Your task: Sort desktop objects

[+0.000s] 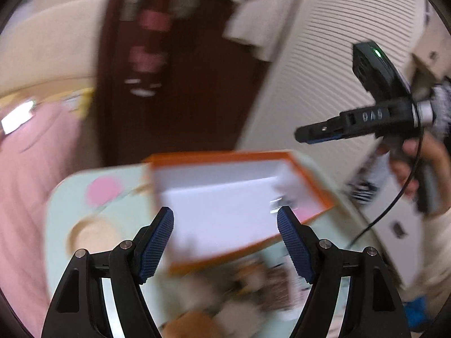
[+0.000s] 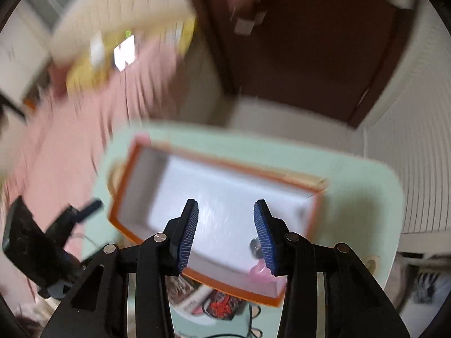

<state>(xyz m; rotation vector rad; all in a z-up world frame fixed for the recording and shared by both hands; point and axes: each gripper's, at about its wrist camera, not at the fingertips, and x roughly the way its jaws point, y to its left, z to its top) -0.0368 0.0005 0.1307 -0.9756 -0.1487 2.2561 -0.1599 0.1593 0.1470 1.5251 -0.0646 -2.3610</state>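
Both grippers hang above the pale green counter (image 2: 363, 197), where an orange-rimmed box (image 2: 225, 166) with a white inside sits. The left gripper (image 1: 225, 219) has its fingers spread wide with nothing between them. The right gripper (image 2: 225, 225) has its fingers part-way apart, also grasping nothing. A small pink item (image 2: 260, 271) and a metallic piece (image 2: 255, 246) lie in the box's near corner. Loose packets (image 2: 222, 305) wait on the counter just beside the box. The next pick probably goes best with a slow descent, fingers straddling one packet squarely before closing.

The orange box (image 2: 225, 217) looks like cardboard with a smooth, faintly glossy white lining, while the gripper fingers (image 2: 188, 236) carry ribbed blue rubbery pads on matt black plastic with metal pins.
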